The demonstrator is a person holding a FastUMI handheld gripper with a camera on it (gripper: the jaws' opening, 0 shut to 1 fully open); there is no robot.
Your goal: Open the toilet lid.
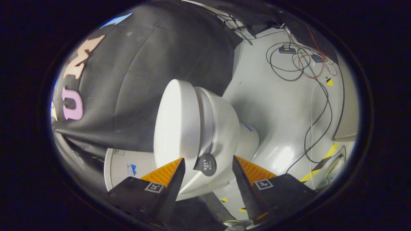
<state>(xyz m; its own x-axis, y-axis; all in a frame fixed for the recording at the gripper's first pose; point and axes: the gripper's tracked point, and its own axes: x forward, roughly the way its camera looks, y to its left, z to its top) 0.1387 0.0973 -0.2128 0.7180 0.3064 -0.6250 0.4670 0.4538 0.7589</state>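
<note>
1. A black cloth wall (138, 80) hangs beyond the fingers, and beside it runs a pale grey floor (273, 106)
2. Here's the white toilet (221, 128), just ahead of the fingers and seen turned on its side by the tilted camera; its lid (176, 122) lies closed, flat against the seat and bowl
3. A white tank (123, 166) sits behind one finger, against the cloth
4. Loose black, red and white cables (301, 64) sprawl across the floor well beyond the fingers
5. Yellow-and-black tape (321, 163) marks the floor beside the other finger
6. A small dark round tag (205, 164) sticks out at the lid's near edge, right between the fingertips
7. The gripper (208, 165) has its fingers spread wide, straddling that tag and touching nothing
</note>
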